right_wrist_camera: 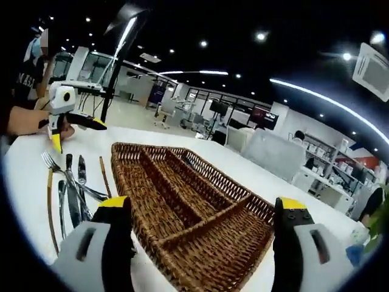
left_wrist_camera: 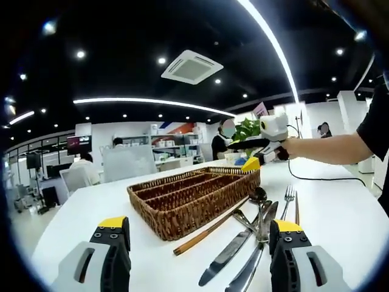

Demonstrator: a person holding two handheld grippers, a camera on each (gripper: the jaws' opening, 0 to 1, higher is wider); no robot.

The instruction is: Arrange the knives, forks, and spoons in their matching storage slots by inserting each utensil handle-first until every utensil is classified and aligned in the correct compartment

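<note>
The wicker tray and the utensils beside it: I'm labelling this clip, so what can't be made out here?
- Wicker tray, left gripper view: its near wall hides the compartment floors.
- Utensils, left gripper view: overlapping, so the count is unclear; the right jaw covers some handles.
- Utensils, right gripper view: lower ends hidden behind the left jaw.
</note>
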